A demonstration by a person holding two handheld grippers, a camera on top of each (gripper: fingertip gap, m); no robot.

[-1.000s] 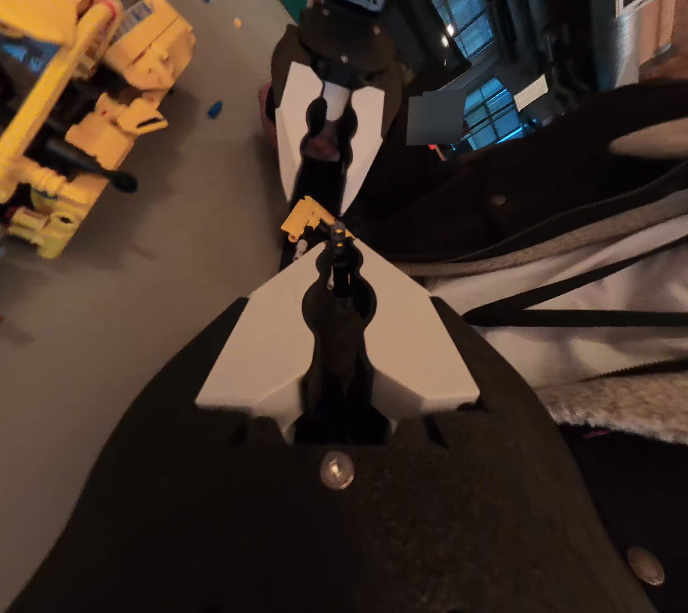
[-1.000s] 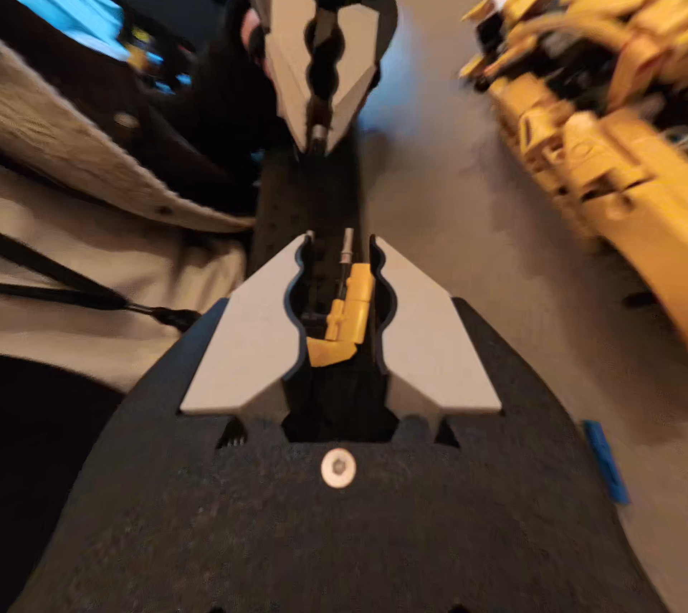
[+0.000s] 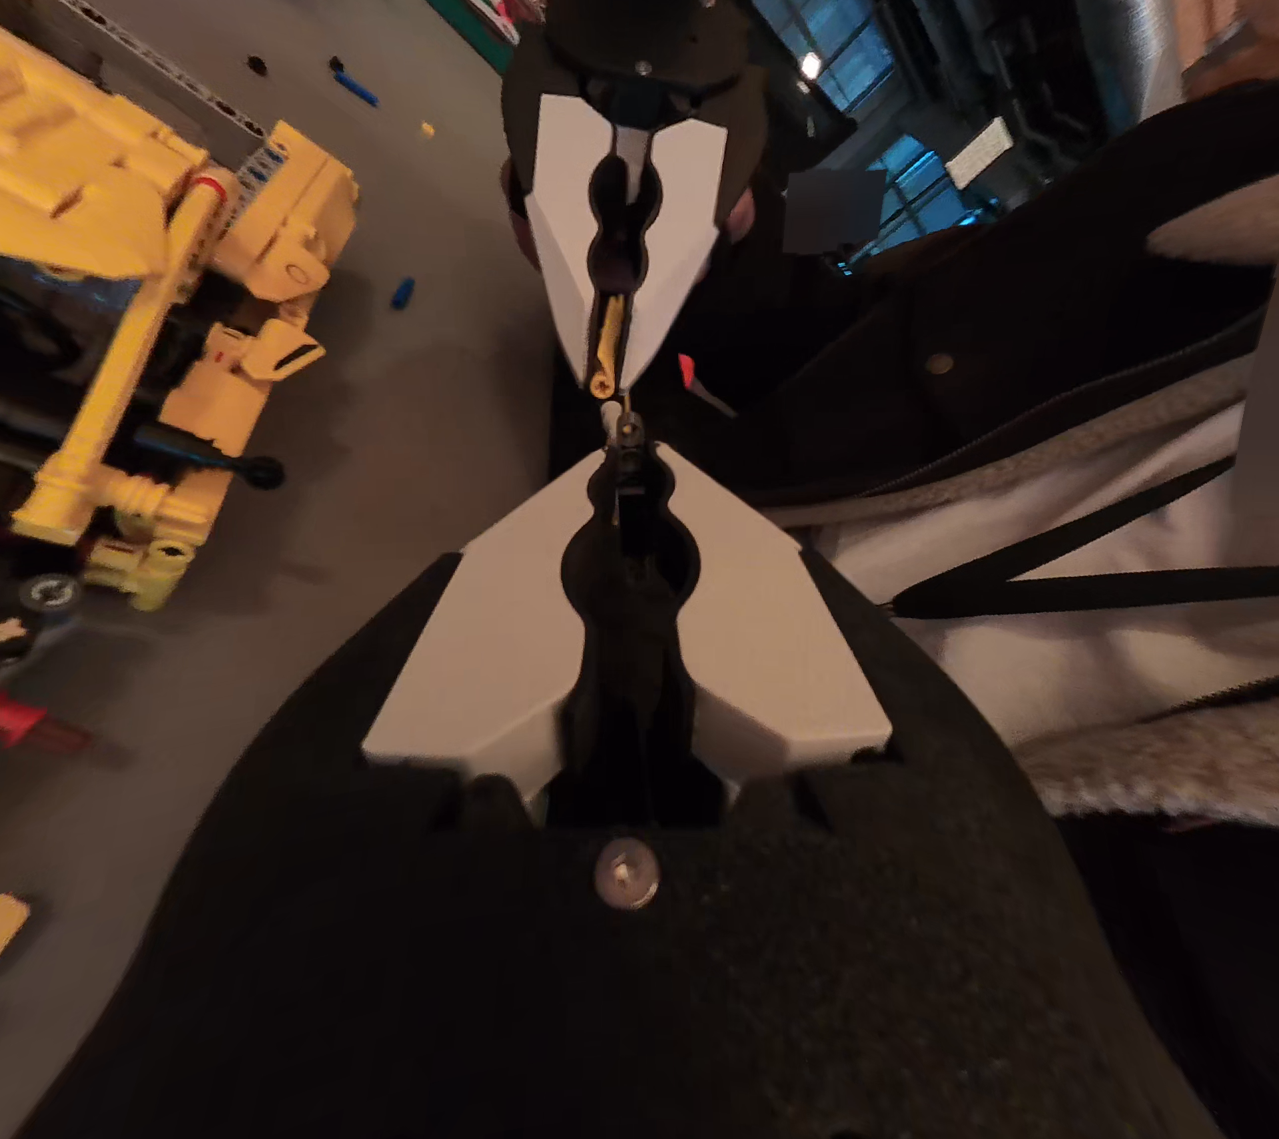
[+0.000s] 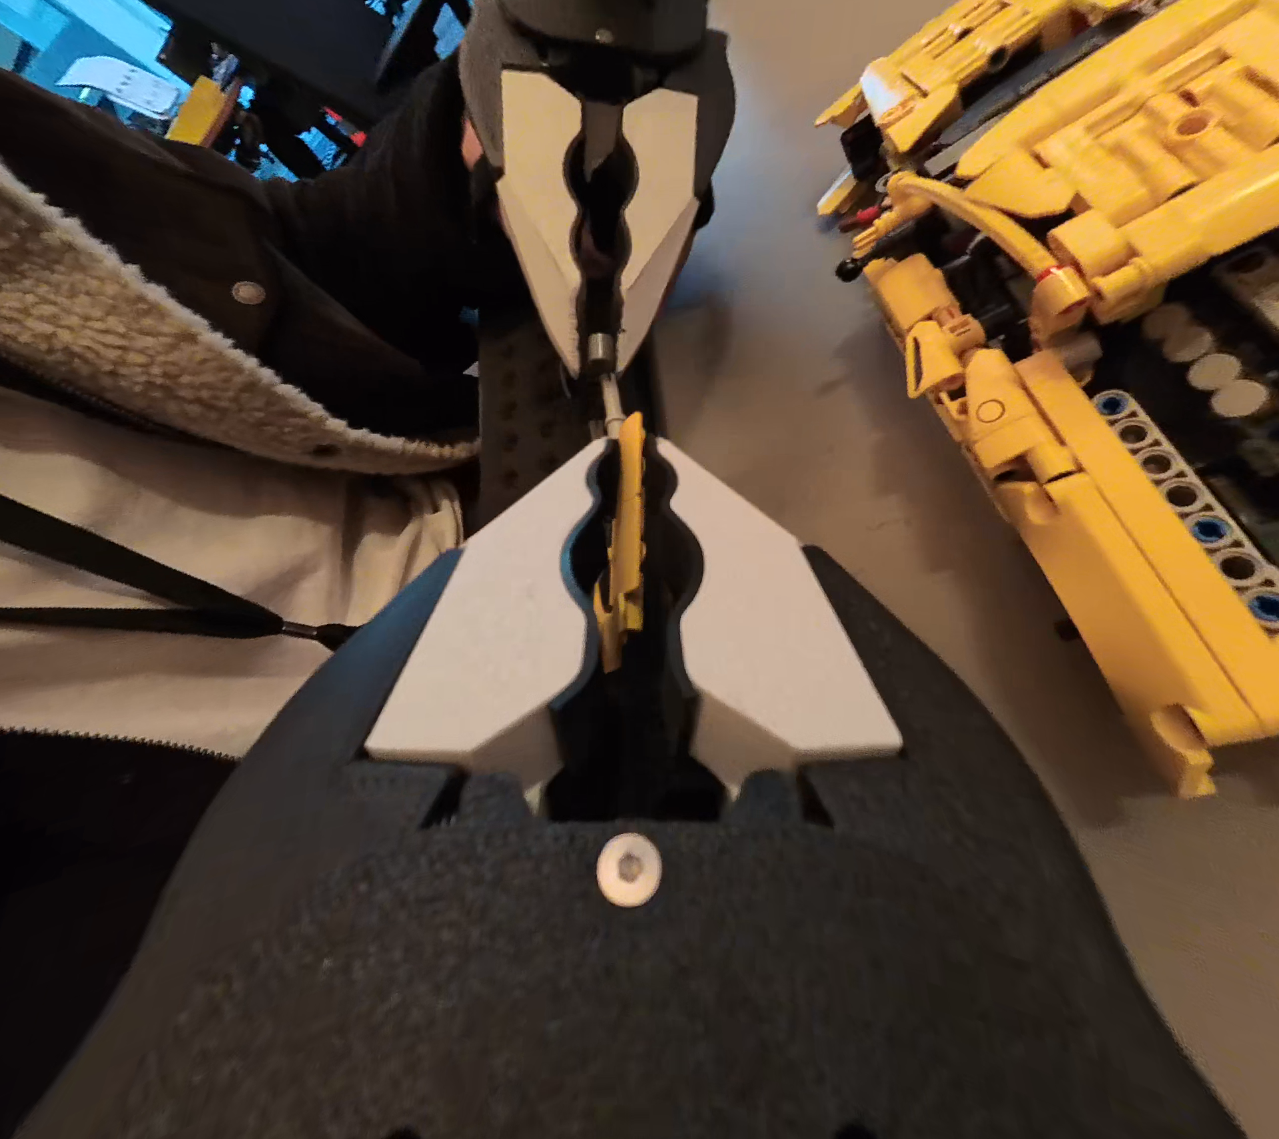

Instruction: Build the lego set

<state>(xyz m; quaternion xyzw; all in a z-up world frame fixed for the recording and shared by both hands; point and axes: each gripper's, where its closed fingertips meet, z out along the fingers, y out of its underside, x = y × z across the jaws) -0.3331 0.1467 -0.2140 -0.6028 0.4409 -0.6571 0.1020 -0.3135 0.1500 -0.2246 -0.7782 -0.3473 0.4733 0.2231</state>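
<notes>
Our left tongs and right tongs each carry two pale, faceted fingers with wavy inner edges on a black grainy body, one silver screw behind. Beside them, we wear a dark fleece-lined jacket over cream fabric.

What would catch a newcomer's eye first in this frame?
Dead centre, the two tongs meet tip to tip above the table edge: the right tongs grip a yellow piece, the left tongs pinch a small grey rod. Beside them on the grey table lies a big yellow toy crane.
</notes>
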